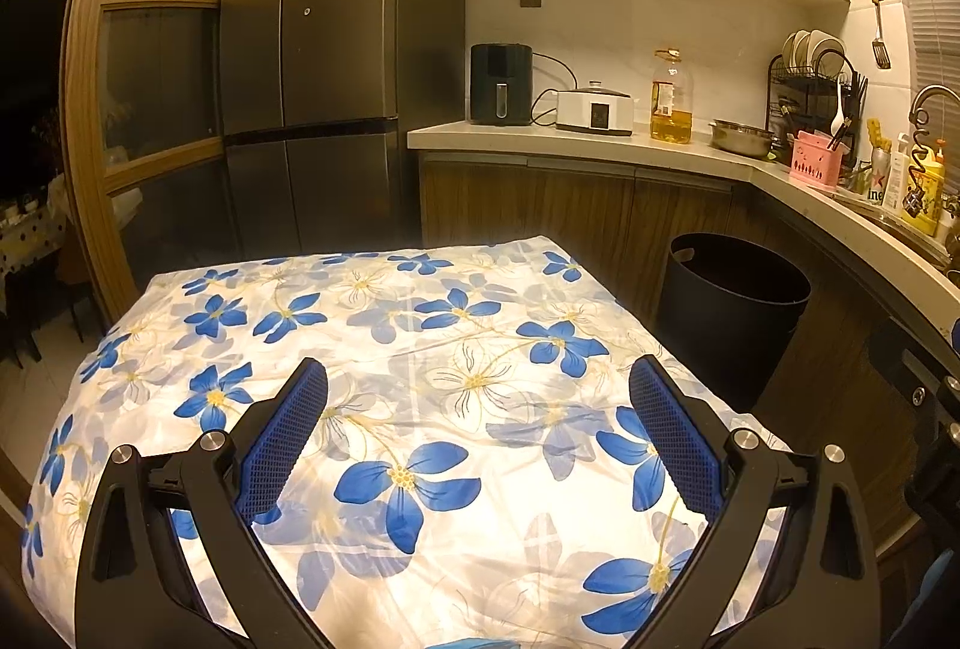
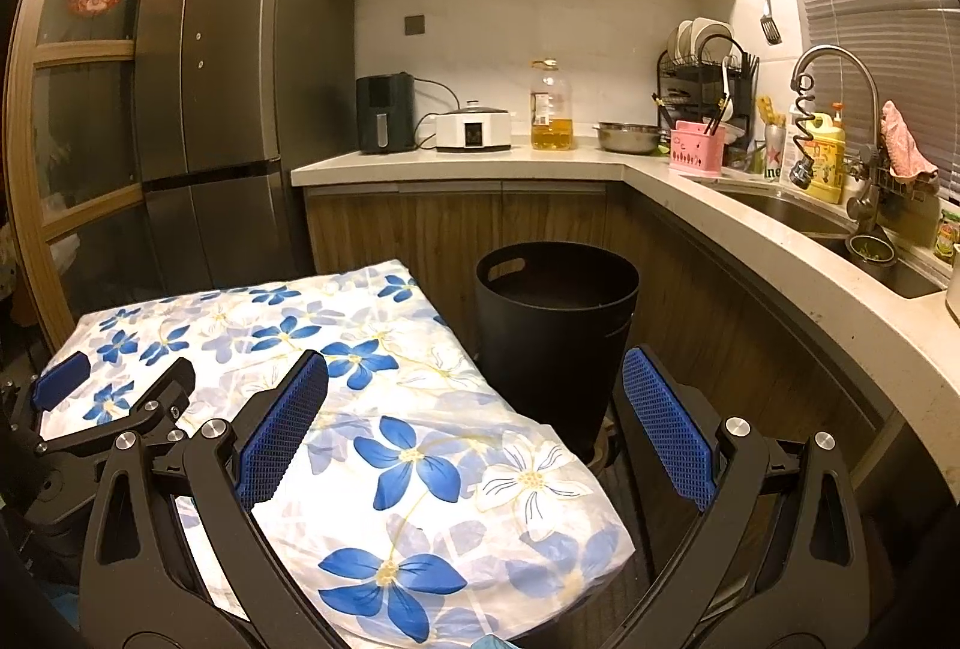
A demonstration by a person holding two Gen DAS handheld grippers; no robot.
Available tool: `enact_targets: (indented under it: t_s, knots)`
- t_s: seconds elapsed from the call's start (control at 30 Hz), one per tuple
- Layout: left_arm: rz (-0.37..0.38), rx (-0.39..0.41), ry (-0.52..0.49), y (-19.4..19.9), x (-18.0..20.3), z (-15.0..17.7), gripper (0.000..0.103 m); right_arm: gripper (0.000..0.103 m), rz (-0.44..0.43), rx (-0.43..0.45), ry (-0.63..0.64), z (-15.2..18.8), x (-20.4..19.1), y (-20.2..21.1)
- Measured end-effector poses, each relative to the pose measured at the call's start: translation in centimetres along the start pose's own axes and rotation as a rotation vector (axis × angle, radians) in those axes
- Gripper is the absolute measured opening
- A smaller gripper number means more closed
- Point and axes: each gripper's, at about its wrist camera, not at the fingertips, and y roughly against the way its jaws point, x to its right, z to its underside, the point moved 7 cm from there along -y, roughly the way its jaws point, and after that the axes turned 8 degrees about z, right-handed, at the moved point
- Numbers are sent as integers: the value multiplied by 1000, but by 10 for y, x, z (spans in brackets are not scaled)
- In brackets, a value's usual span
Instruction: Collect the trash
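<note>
Right now both grippers hover with jaws apart over a flower-print tabletop, holding nothing

Left gripper (image 1: 478,379) hangs above the blue-flowered cloth (image 1: 384,349) covering the tabletop, its blue-padded jaws spread wide and empty. Right gripper (image 2: 474,373) sits at the cloth's right edge, jaws likewise open and empty, facing the black trash bin (image 2: 555,331) standing on the floor just beside the tabletop's right side, in front of the wooden cabinets. From what shows, the cloth carries no loose trash. Farther off, the kitchen counter (image 2: 480,163) holds an air fryer (image 2: 384,111), a white cooker (image 2: 473,128), an oil bottle (image 2: 551,105) and a steel bowl (image 2: 630,137); a dark fridge (image 1: 324,48) stands far left
</note>
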Motion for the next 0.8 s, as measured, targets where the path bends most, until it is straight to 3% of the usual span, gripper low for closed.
enact_targets:
  t_s: [0.8]
  knots:
    - [6,9,-1,4,-1,-1,96,97,0,6,-4,-2,-3,4]
